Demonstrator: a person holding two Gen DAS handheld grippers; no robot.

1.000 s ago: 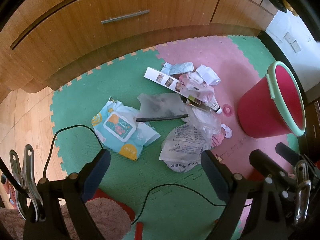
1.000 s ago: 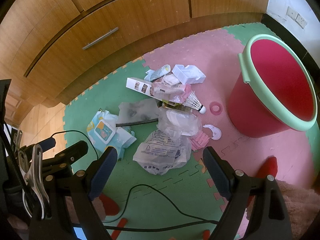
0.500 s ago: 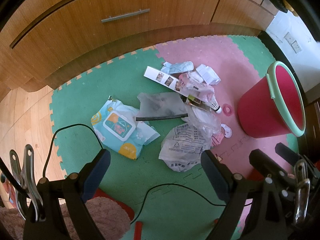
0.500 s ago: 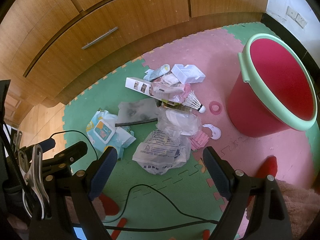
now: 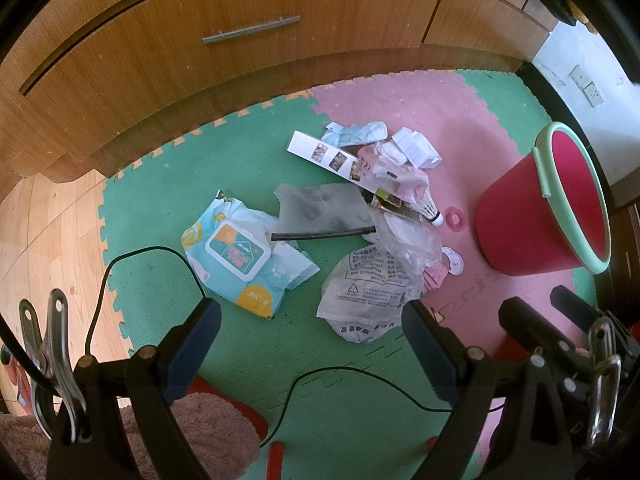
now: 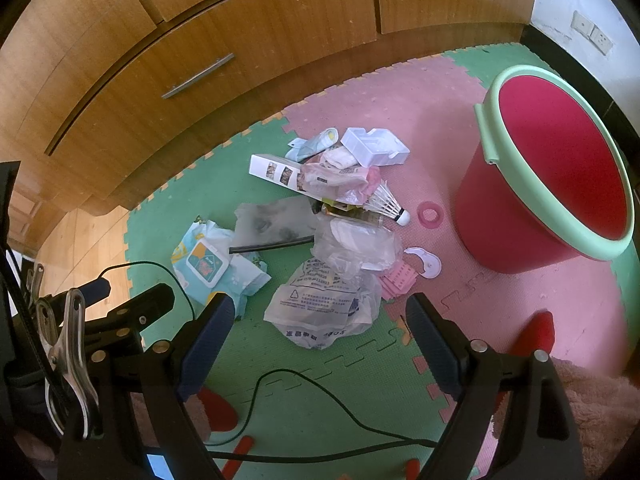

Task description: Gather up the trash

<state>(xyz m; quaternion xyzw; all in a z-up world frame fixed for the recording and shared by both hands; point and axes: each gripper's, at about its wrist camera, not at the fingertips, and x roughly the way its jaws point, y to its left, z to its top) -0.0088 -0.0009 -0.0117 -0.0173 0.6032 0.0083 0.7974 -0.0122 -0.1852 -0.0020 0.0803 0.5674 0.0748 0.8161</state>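
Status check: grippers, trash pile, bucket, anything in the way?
Left gripper and right gripper open, empty, above the mat. Trash pile on floor; printed plastic bag nearest. Red bucket upright, looks empty. Black cable trails across foreground.

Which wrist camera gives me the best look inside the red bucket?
The right wrist view: the red bucket shows its mouth open to the camera, and the visible interior holds no trash. The left wrist view catches it at the edge, mostly its outer wall.

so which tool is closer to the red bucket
Right. The right tool hangs open with the red bucket just ahead to its right; the left tool sits farther left, open, with the right one between it and the bucket.
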